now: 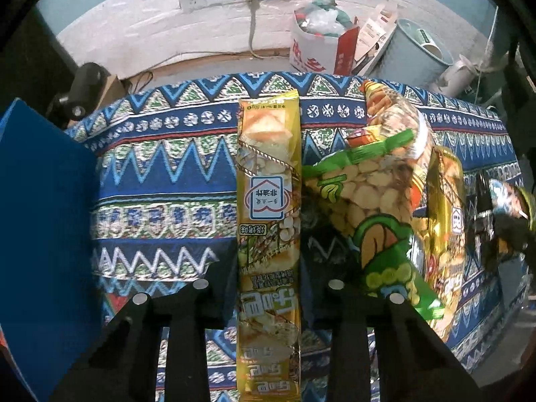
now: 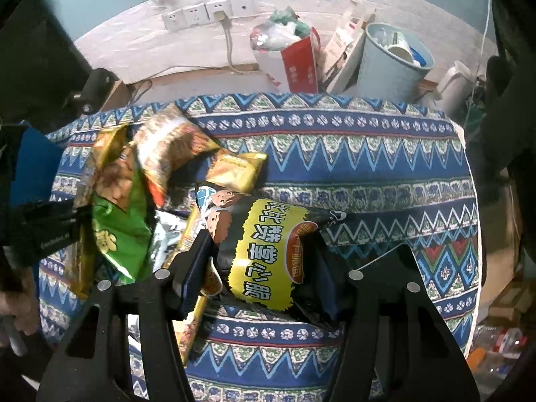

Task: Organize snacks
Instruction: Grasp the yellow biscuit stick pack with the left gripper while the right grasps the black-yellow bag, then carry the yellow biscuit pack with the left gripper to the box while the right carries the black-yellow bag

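Observation:
In the left wrist view a long yellow snack packet (image 1: 268, 167) runs lengthwise between my fingers, and my left gripper (image 1: 268, 268) is shut on its lower half. Right of it lies a heap of snacks with a green bean bag (image 1: 378, 207) on top and another yellow packet (image 1: 445, 201) beside it. In the right wrist view my right gripper (image 2: 261, 268) is shut on a black and yellow snack bag (image 2: 268, 234), held just above the patterned cloth (image 2: 368, 174). The heap shows there as the green bag (image 2: 117, 221), an orange bag (image 2: 171, 147) and a small yellow packet (image 2: 234, 171).
A blue panel (image 1: 43, 217) stands at the table's left edge. Behind the table are a pale blue bin (image 2: 392, 57), a red and white paper bag (image 2: 294, 60) full of rubbish, and wall sockets (image 2: 207, 13). A hand (image 2: 16, 301) holds the left tool.

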Tool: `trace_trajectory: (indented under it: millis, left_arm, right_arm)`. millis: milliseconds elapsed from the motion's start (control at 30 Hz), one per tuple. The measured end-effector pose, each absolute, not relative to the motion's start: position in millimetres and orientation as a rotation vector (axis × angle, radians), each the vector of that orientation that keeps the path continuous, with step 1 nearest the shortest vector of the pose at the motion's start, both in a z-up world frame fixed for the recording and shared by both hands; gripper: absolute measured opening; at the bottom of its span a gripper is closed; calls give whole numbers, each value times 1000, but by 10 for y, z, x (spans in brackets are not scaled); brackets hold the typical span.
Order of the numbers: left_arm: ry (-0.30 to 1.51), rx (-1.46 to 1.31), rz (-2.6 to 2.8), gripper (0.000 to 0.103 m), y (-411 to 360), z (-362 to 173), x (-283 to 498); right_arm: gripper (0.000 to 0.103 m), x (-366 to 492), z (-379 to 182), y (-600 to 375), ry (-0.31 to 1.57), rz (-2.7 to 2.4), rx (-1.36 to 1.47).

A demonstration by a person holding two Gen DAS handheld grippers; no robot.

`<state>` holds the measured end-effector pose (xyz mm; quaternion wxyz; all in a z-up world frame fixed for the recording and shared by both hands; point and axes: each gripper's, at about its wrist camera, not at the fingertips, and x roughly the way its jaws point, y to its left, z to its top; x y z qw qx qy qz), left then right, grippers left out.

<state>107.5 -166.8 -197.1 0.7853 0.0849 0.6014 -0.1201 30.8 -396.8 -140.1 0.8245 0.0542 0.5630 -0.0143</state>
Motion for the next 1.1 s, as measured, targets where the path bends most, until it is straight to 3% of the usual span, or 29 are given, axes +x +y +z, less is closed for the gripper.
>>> trace_trajectory:
  millis: [1100]
  left_arm:
    - [1030,283,-255,32,-980,-796,467]
  right_arm:
    - [57,383,-573,-3100,1027,88,19]
